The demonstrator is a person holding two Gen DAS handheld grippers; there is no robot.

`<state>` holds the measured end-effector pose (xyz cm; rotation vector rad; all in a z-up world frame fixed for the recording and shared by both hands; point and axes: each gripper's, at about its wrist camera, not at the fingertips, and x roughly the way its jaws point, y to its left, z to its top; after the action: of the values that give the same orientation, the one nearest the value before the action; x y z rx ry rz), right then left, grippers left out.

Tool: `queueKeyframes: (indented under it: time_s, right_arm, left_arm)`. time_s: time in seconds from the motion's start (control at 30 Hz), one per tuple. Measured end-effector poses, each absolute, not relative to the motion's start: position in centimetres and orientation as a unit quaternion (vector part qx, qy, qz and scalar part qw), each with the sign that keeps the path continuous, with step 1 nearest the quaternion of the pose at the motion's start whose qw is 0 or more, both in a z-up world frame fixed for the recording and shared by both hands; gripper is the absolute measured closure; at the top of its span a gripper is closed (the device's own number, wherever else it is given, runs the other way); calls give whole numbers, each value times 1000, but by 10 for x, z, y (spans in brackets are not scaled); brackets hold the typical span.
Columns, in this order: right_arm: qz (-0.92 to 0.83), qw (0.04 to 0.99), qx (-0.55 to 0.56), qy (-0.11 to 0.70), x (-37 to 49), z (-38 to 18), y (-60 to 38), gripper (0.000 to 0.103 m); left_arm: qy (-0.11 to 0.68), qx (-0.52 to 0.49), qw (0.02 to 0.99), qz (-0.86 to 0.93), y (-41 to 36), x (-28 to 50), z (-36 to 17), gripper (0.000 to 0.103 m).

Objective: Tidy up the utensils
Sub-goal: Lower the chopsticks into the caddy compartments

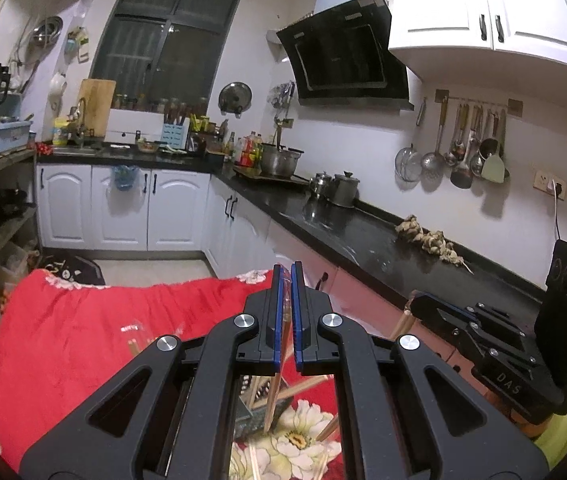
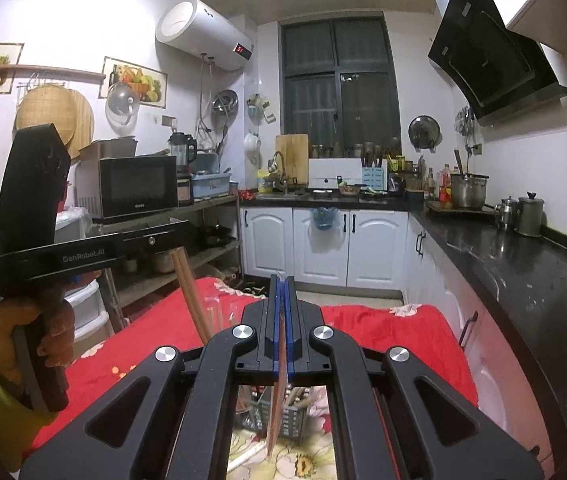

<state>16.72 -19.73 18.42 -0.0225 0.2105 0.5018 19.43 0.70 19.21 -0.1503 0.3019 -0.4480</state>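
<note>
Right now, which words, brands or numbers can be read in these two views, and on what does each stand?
"GenRobot.AI": side of the left gripper.
"DAS": body of the right gripper.
Red digits on the water heater: too blurred to read.
Small print at the left gripper's rear end: too small.
Brand on the microwave: too small.

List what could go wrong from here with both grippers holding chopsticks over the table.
1. The left gripper pinches its chopsticks near the top; hanging long, they may swing or slip.
2. The right gripper's chopsticks hang just above the basket; crossed sticks inside may block them.
3. The grippers sit close; the chopsticks may collide.
</note>
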Motion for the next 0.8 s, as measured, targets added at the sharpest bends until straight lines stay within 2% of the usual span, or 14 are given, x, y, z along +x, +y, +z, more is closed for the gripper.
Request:
queueKeyframes:
  time_s: [0.33, 0.8]
  right_arm:
    - [258, 962, -15, 85, 189, 206, -185, 101]
    - [265, 961, -16, 74, 219, 223, -165, 101]
  left_arm:
    - [118, -78, 971, -194, 22, 206, 214, 101]
    - [109, -88, 976, -166, 44, 220, 216, 101]
